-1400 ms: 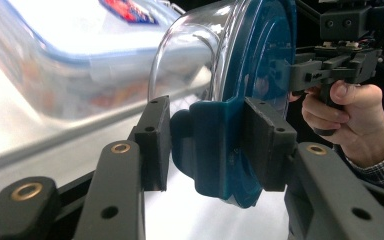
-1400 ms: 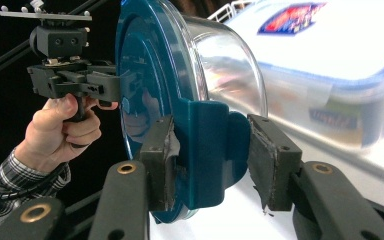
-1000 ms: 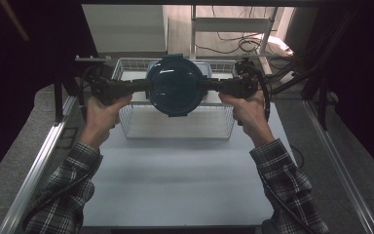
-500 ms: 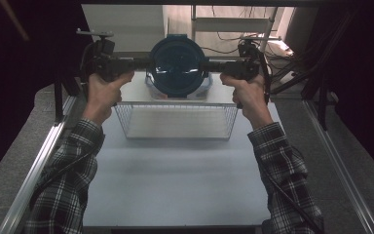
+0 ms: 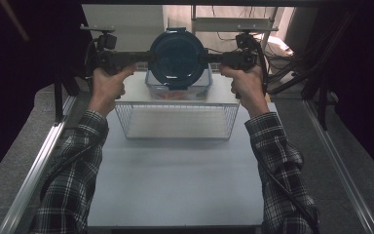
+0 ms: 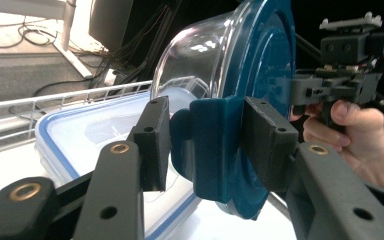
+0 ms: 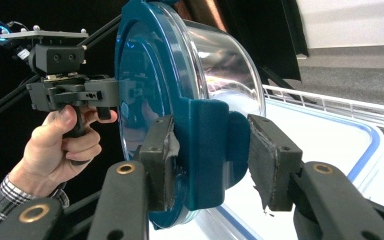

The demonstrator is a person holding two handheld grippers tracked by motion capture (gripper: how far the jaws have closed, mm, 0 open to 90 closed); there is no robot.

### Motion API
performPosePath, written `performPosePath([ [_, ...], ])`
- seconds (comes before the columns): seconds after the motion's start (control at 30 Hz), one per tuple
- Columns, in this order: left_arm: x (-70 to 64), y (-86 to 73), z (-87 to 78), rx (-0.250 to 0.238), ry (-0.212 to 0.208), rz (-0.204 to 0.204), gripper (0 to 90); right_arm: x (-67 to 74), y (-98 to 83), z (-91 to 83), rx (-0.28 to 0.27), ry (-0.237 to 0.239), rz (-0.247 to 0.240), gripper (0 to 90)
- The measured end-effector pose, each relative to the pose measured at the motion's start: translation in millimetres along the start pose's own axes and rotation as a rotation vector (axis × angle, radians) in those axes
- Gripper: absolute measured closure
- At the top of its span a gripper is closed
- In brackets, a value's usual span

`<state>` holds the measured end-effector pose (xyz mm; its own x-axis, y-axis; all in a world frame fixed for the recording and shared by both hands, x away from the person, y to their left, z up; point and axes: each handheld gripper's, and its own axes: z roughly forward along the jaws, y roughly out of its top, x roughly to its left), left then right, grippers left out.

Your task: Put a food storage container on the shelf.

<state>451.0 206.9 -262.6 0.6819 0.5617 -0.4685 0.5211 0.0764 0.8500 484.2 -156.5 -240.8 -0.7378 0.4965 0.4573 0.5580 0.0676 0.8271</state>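
The round bowl (image 5: 177,58) with its blue lid hangs above the far box (image 5: 177,90), past the wire basket (image 5: 177,122). The left gripper (image 5: 143,57) and right gripper (image 5: 213,58) each clamp a lid tab (image 6: 215,145). The clear bowl looks stiff, smooth and breakable; the tabs give the surest hold.

Lidded bowl (image 5: 177,57) hides most of the flat container (image 5: 202,88) behind the basket; orange stuff inside it too blurred to identify. My left gripper (image 6: 200,145) jaws are cut off at the bottom edge.

My high camera looks forward and down over the tabletop (image 5: 175,195); both close tongs cameras face inward, sharing the lidded bowl (image 6: 240,75).
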Motion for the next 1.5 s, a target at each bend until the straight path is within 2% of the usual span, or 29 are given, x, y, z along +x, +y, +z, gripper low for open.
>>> performPosePath([
  [0.27,-3.6,0.8,2.3,0.016,0.029,0.047,53.5,-0.3,3.5,0.9,0.001,-0.036,-0.015,53.4],
  [0.4,-1.2,0.8,4.9,0.019,0.023,0.037,51.6,-2.0,4.4,1.8,0.005,-0.066,-0.013,51.0],
  [0.47,0.4,0.9,6.8,0.012,0.035,0.030,50.5,-3.2,4.0,3.0,0.004,-0.080,-0.008,49.8],
  [0.5,0.5,1.9,8.0,0.012,0.066,0.033,49.9,-3.6,3.9,4.1,0.000,-0.089,-0.009,50.2],
  [0.53,0.1,2.9,9.3,0.020,0.095,0.034,48.6,-2.7,4.3,4.9,0.001,-0.112,-0.021,55.7],
  [0.57,0.2,4.1,12.0,0.035,0.141,0.034,47.7,-1.1,4.7,6.9,0.013,-0.142,-0.041,54.2],
  [0.6,0.6,4.6,13.6,0.036,0.157,0.035,45.1,0.9,4.6,9.6,0.019,-0.162,-0.051,50.6],
  [0.63,0.6,5.3,13.9,0.043,0.146,0.040,46.6,2.0,4.6,11.1,0.007,-0.142,-0.047,57.7],
  [0.67,-0.9,5.4,14.6,0.041,0.151,0.056,51.7,3.6,4.6,13.2,0.013,-0.124,-0.049,55.8],
  [0.73,-6.6,6.6,16.2,0.049,0.203,0.091,52.2,9.5,3.6,17.2,0.017,-0.179,-0.086,54.5],
  [0.77,-8.8,6.9,16.8,0.046,0.225,0.102,52.3,11.1,3.6,17.7,0.018,-0.191,-0.095,54.9],
  [0.9,-19.1,6.3,14.6,0.024,0.315,0.164,52.6,12.6,1.7,15.7,0.007,-0.191,-0.082,56.7],
  [0.93,-20.6,5.4,12.5,0.013,0.308,0.169,52.8,13.5,1.0,14.7,0.006,-0.195,-0.085,56.6],
  [1.03,-27.6,-0.8,3.7,-0.017,0.252,0.161,54.6,15.3,-0.2,13.2,0.005,-0.206,-0.096,55.2],
  [1.2,-40.9,-17.8,-6.5,0.010,0.228,0.204,61.2,17.1,-2.8,11.5,-0.006,-0.196,-0.100,55.1],
  [1.33,-42.4,-30.3,-3.2,0.045,0.191,0.205,66.4,19.9,-4.5,9.0,-0.004,-0.200,-0.099,55.2],
  [1.4,-42.4,-33.7,1.1,0.060,0.215,0.213,68.3,21.4,-5.2,8.3,-0.003,-0.204,-0.100,55.1],
  [1.47,-40.0,-34.4,3.8,0.063,0.264,0.229,71.6,22.1,-5.9,7.8,-0.004,-0.202,-0.101,55.1],
  [1.5,-38.4,-34.0,4.5,0.063,0.274,0.225,74.2,22.5,-6.4,7.5,-0.004,-0.204,-0.100,55.0],
])
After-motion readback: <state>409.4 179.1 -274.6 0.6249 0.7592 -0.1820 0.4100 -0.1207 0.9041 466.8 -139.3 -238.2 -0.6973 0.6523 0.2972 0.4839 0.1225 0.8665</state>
